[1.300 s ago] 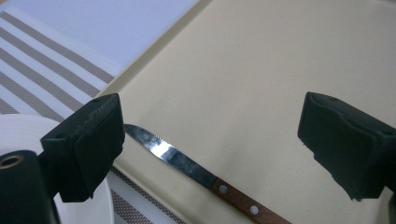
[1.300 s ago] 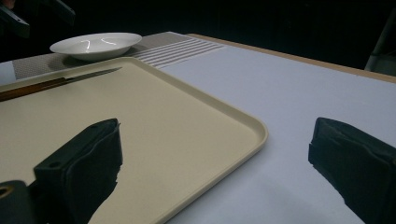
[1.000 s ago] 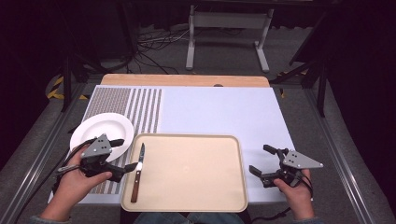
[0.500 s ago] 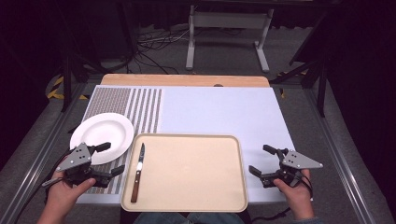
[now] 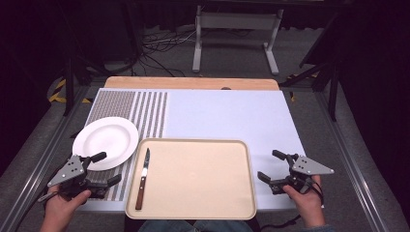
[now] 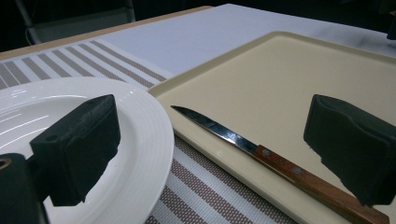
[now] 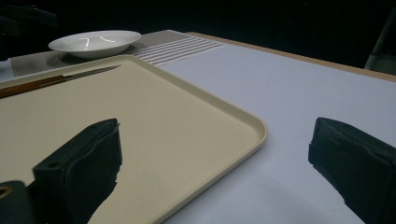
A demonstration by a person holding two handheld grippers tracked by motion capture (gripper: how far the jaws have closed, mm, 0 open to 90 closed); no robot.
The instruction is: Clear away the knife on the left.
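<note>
One knife (image 5: 143,179): steel blade, riveted wooden handle, probably worn; both grippers' jaws released.

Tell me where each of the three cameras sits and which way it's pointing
High view: above the person's side, looking forward and down at the tray; both hands, left gripper and right gripper show.
Left gripper view: rides the left gripper, facing the knife and white plate; its open jaws show.
Right gripper view: rides the right gripper, looking across the tray toward the plate; its open jaws show.
All three share tray, knife and plate.
</note>
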